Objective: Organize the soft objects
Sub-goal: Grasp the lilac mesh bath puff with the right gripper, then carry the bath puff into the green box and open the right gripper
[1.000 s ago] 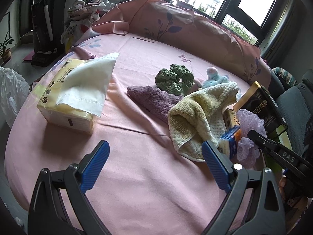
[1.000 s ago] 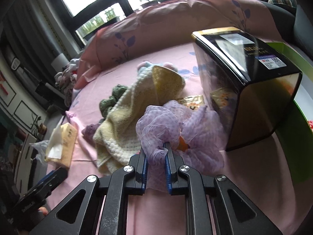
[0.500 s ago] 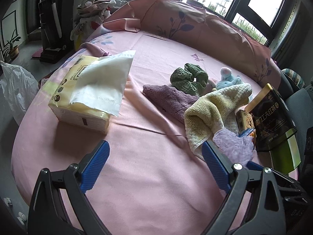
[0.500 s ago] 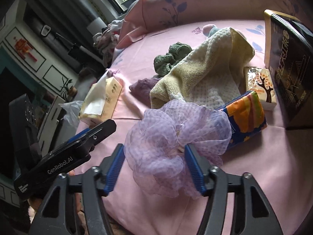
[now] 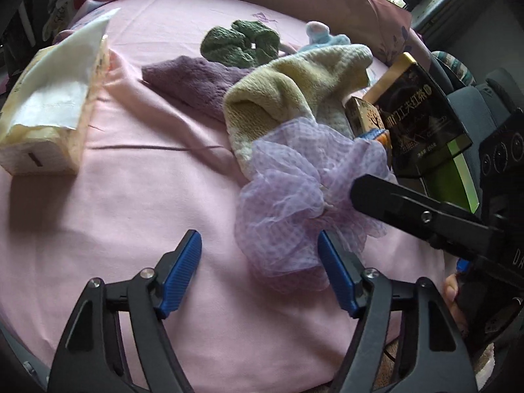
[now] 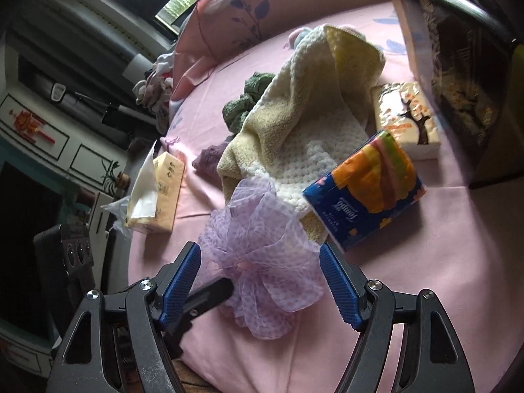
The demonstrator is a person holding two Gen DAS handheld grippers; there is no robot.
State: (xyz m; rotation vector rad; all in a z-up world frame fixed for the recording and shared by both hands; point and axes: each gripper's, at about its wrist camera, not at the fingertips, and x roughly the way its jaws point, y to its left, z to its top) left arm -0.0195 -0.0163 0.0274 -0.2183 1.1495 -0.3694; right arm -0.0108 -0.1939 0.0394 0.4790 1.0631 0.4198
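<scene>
While the purple puff [image 6: 262,262] is lying loose on the pink bed [image 5: 163,229], the right gripper [image 6: 258,281] is opening around it and the left gripper [image 5: 258,271] is closing beside it, pinching nothing.

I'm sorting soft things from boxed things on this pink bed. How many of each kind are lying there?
Soft cloths and toys: 5 (purple mesh pouf, yellow towel, purple cloth, green scrunchie, blue plush, partly hidden)
Tissue packs: 2 (yellow tissue pack, blue tissue pack)
Boxes: 2 (black tea box, small tree-print box)
Total: 9
</scene>
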